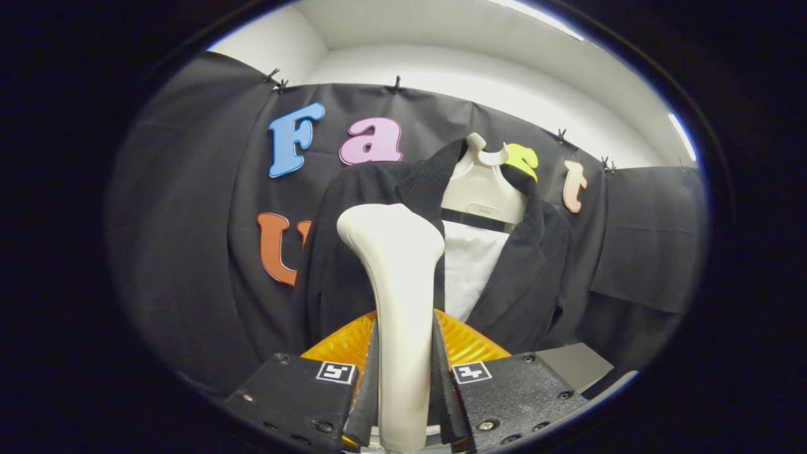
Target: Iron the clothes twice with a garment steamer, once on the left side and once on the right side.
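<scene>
A white garment steamer (397, 277) stands upright between my fingers, its broad head raised in front of the left side of a black jacket (353, 252). My gripper (403, 391) is shut on the steamer's handle, one finger pressing on each side. The jacket hangs open on a cream hanger (482, 189) against the booth's black wall, with a white panel (470, 265) showing between its two front halves. The jacket's right half (529, 277) lies beyond and to the right of the steamer head. How near the steamer head is to the cloth cannot be told.
An orange ribbed part (466, 343) sits just behind the fingers, low around the steamer's handle. A grey flat surface (577, 366) lies below the jacket to the right. White walls and a ceiling light strip (684, 135) rise above the black cloth.
</scene>
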